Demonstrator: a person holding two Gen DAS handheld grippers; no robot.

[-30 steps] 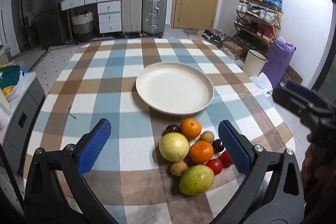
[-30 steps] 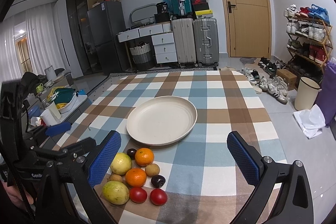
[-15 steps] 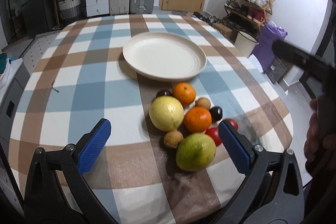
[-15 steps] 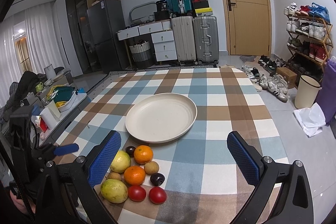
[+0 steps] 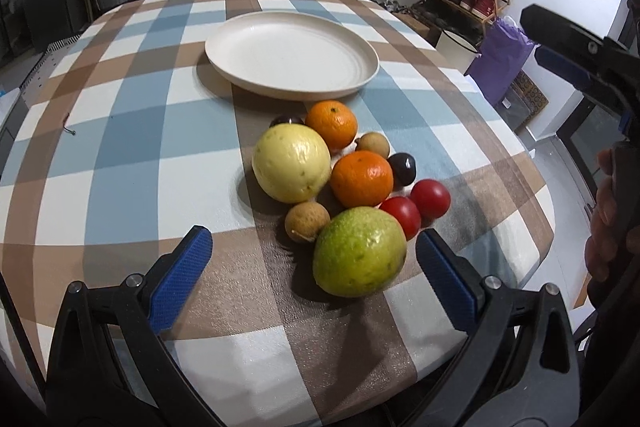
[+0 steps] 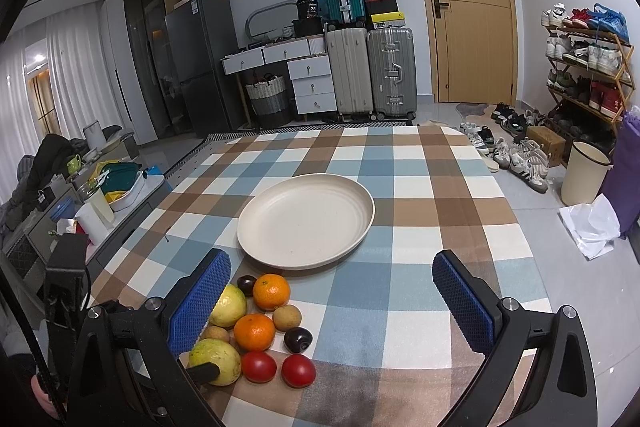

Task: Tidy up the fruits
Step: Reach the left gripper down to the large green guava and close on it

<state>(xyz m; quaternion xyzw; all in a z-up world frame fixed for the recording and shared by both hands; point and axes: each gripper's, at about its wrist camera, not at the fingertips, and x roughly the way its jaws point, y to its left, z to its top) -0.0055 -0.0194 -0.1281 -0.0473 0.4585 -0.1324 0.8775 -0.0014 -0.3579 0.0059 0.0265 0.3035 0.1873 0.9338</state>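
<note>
Reaching: left gripper [image 5: 310, 259] spread wide and empty, low over the near table edge, its blue pads on either side of the green guava [image 5: 359, 251] without touching it.
Yellow fruit [image 5: 292, 163]: leftmost of the pile, large, round, waxy-looking; likely firm but slippery, best squeezed across its widest part.
Small brown fruits [image 5: 307, 221]: one touching the guava's left side, another further back; probably light with a thin shell, needing a gentle pinch.
Green guava: nearest and biggest; I judge it heavy and hard, so grip at the middle, not the tapered end.
Oranges [image 5: 362, 179]: two, mid-pile, dimpled skin that should hold well.
Dark plums [image 5: 402, 169]: small, smooth, likely to roll.
Tomatoes [image 5: 430, 199]: two red ones at the right edge of the pile, touching; soft, easily bruised.
Plate [image 5: 292, 55]: cream, nothing on it, just behind the pile on the checked tablecloth [image 5: 120, 131].
Right gripper [image 6: 332, 303]: wide apart, holding nothing, held above the table to the pile's right.
</note>
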